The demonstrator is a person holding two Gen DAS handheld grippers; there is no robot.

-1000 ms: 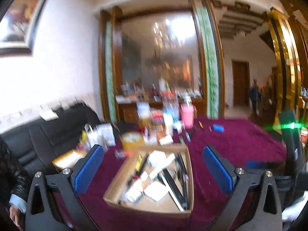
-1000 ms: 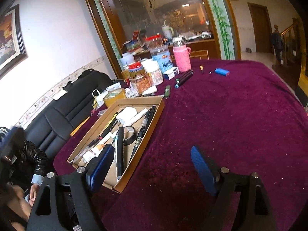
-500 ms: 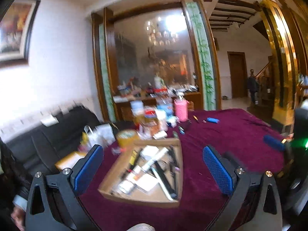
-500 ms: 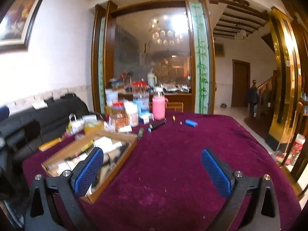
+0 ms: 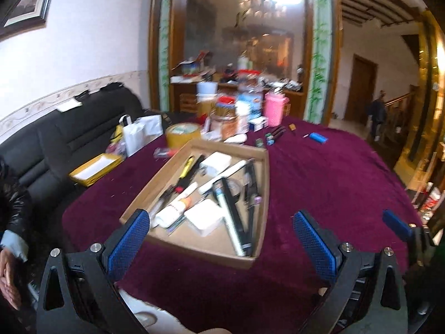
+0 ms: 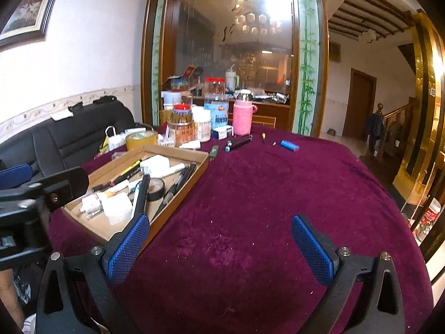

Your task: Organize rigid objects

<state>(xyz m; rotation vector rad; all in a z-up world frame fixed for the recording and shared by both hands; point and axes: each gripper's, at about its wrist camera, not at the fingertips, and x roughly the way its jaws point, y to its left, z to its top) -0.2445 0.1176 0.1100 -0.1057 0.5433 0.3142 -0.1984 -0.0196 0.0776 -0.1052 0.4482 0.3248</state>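
A shallow cardboard tray (image 5: 258, 246) (image 6: 194, 178) lies on the purple tablecloth and holds several pens, markers, white boxes and a roll of black tape (image 6: 155, 190). Loose on the cloth beyond it are black markers (image 6: 239, 142) (image 5: 274, 135), a small green item (image 6: 213, 152) and a blue lighter (image 6: 289, 145) (image 5: 318, 137). My left gripper (image 5: 222, 243) is open and empty, hovering over the tray's near end. My right gripper (image 6: 221, 246) is open and empty above bare cloth right of the tray. The left gripper also shows at the left edge of the right wrist view (image 6: 41, 186).
Jars, a pink bottle (image 6: 242, 118), a tape roll (image 6: 140, 140) and small boxes crowd the table's far side. A black sofa (image 5: 64, 139) stands left, with a seated person's arm (image 5: 11, 222). A doorway and staircase lie to the right.
Both grippers have tilted and shifted, so the tray sits nearer and lower in both views. Both stayed open and empty. Nothing on the table moved.
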